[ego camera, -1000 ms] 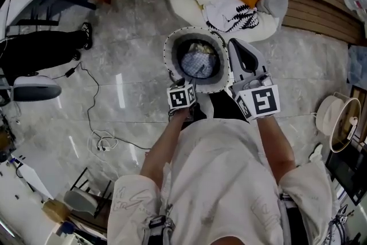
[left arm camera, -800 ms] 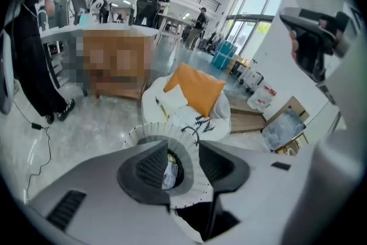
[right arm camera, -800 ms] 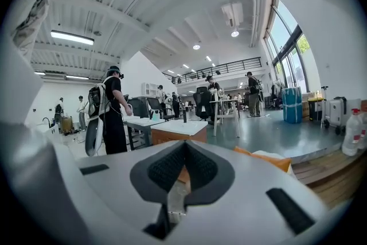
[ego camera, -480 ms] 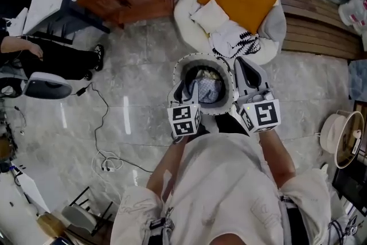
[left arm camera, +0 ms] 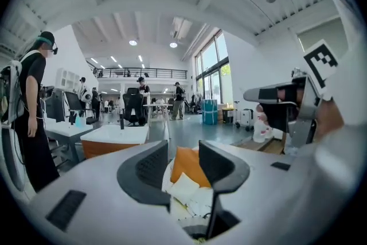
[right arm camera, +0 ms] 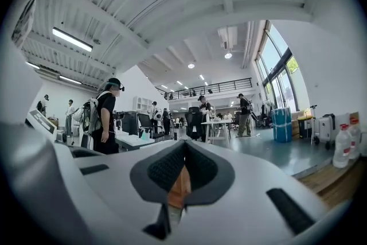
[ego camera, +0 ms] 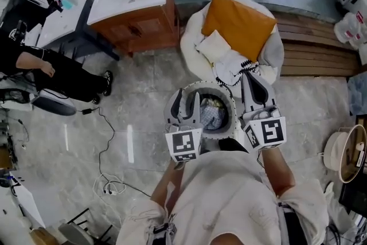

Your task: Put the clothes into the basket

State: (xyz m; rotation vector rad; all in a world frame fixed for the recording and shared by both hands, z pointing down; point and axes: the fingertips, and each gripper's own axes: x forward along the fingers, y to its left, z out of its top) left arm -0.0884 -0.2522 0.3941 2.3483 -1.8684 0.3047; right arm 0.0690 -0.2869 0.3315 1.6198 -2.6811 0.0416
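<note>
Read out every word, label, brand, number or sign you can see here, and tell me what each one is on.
No readable text in any view.
Left marker cube: black-and-white squares, no letters.
Right marker cube: the same.
White garment: black pattern, not words.
Bottles: any print too small to read.

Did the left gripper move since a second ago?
Yes. The left hand-held gripper has tilted up and drifted left against the basket: its open jaws, earlier reaching inside, now stand over the basket's left rim.
</note>
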